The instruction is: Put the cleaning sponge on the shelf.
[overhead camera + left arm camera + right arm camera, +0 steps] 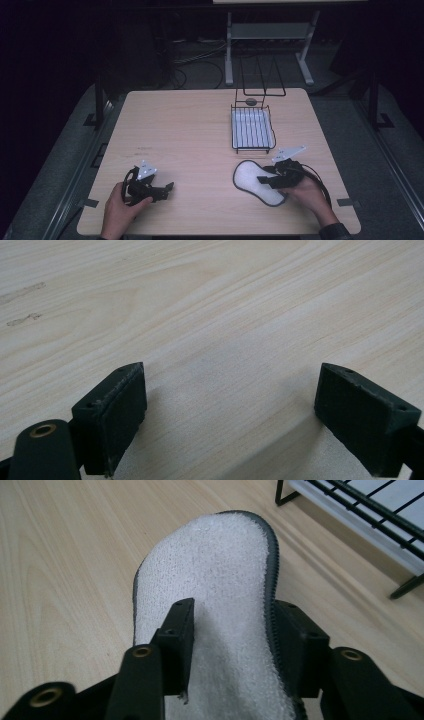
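A white fleecy pad with a grey rim (pixel 250 180) lies on the wooden table (pixel 190 130) at the front right. My right gripper (pixel 263 180) reaches over its right side. In the right gripper view the jaws of that gripper (pixel 232 625) stand narrowed on a raised strip of the pad (pixel 215 560): one jaw presses on the white top, the other bears against the grey rim. My left gripper (pixel 169 187) rests at the front left, held by a hand. Its jaws (pixel 230 390) stand wide apart over bare wood with nothing between them.
A black wire rack with a white tray (pixel 252 130) stands just behind the pad, and its corner (pixel 360 510) is close to my right gripper. A taller wire frame (pixel 262 80) rises at the table's back edge. A metal stand (pixel 270 35) is on the floor beyond.
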